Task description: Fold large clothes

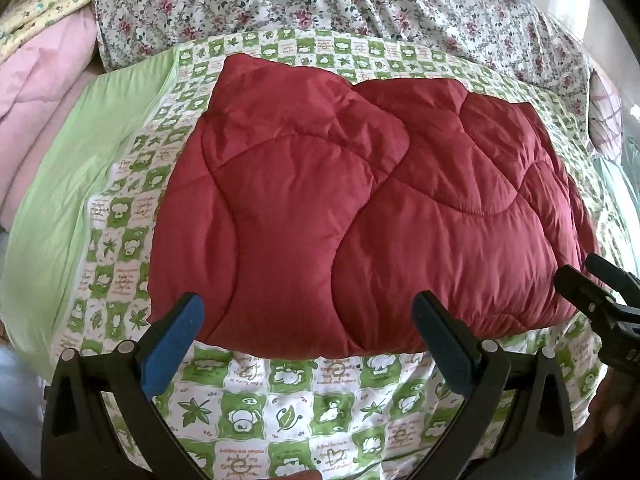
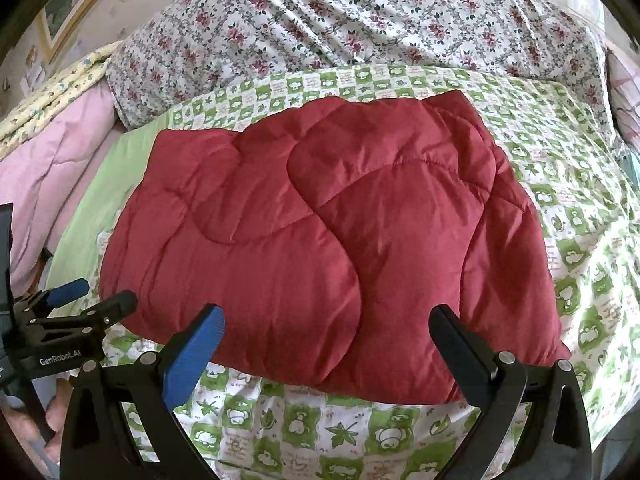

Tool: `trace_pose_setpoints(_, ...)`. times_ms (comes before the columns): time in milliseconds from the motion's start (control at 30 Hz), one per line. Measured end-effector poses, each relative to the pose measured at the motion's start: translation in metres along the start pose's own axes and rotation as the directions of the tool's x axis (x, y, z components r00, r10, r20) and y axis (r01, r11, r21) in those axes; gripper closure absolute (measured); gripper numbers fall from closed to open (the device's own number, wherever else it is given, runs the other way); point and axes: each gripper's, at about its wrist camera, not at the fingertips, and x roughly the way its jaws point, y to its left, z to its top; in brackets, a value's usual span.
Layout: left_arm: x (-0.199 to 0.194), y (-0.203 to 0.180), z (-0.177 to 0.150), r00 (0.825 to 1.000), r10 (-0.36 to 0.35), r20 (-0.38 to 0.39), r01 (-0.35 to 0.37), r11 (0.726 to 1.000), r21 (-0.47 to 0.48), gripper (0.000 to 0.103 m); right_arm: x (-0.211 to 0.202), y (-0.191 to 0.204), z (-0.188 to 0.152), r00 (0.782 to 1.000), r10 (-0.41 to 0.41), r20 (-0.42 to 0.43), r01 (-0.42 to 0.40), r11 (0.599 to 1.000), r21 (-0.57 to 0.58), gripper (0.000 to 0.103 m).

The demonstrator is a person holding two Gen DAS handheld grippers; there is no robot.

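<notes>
A red quilted padded garment (image 1: pixel 360 208) lies folded into a thick rectangular bundle on a green-and-white patterned sheet (image 1: pixel 256 408). It also shows in the right wrist view (image 2: pixel 320 240). My left gripper (image 1: pixel 308 320) is open and empty, just in front of the bundle's near edge. My right gripper (image 2: pixel 326 332) is open and empty, also at the near edge, further right. The right gripper shows at the right edge of the left wrist view (image 1: pixel 596 280). The left gripper shows at the left of the right wrist view (image 2: pixel 92 300).
A floral quilt (image 1: pixel 320 4) is heaped behind the bundle. A pink blanket (image 1: pixel 40 112) and a yellow patterned cloth (image 1: pixel 52 4) lie at the far left. A plain light-green fabric strip (image 1: pixel 84 184) borders the sheet on the left.
</notes>
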Motion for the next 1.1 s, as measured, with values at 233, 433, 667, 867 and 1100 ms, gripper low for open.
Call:
trace_pose_setpoints(233, -0.0003, -0.0002, 0.0001, 1.0, 0.0, 0.0, 0.0, 1.0, -0.003, 0.0, -0.0004, 0.0008, 0.0003, 1.0, 0.0, 0.001, 0.0, 1.0, 0.002, 0.0)
trace_pose_setpoints(433, -0.0006, -0.0008, -0.0003, 1.0, 0.0, 0.003, 0.0, 1.0, -0.002, 0.0, -0.0019, 0.0033, 0.001, 1.0, 0.002, 0.001, -0.002, 1.0, -0.001, 0.0)
trace_pose_setpoints(667, -0.0017, -0.0013, -0.0007, 1.0, -0.001, 0.005, 0.001, 1.0, -0.003, 0.0, -0.0028, 0.0047, 0.0002, 1.0, 0.004, -0.001, -0.004, 1.0, 0.0, 0.0)
trace_pose_setpoints(867, -0.0014, -0.0005, -0.0004, 1.0, -0.002, 0.006, 0.002, 1.0, -0.002, 0.0, -0.0024, 0.0045, -0.0002, 1.0, 0.003, -0.001, -0.003, 1.0, -0.001, 0.0)
trace_pose_setpoints(1100, -0.0022, -0.0013, -0.0008, 1.0, 0.001, 0.007, -0.001, 1.0, -0.004, 0.0, -0.0024, 0.0049, -0.0007, 1.0, 0.004, -0.001, -0.004, 1.0, -0.002, 0.0)
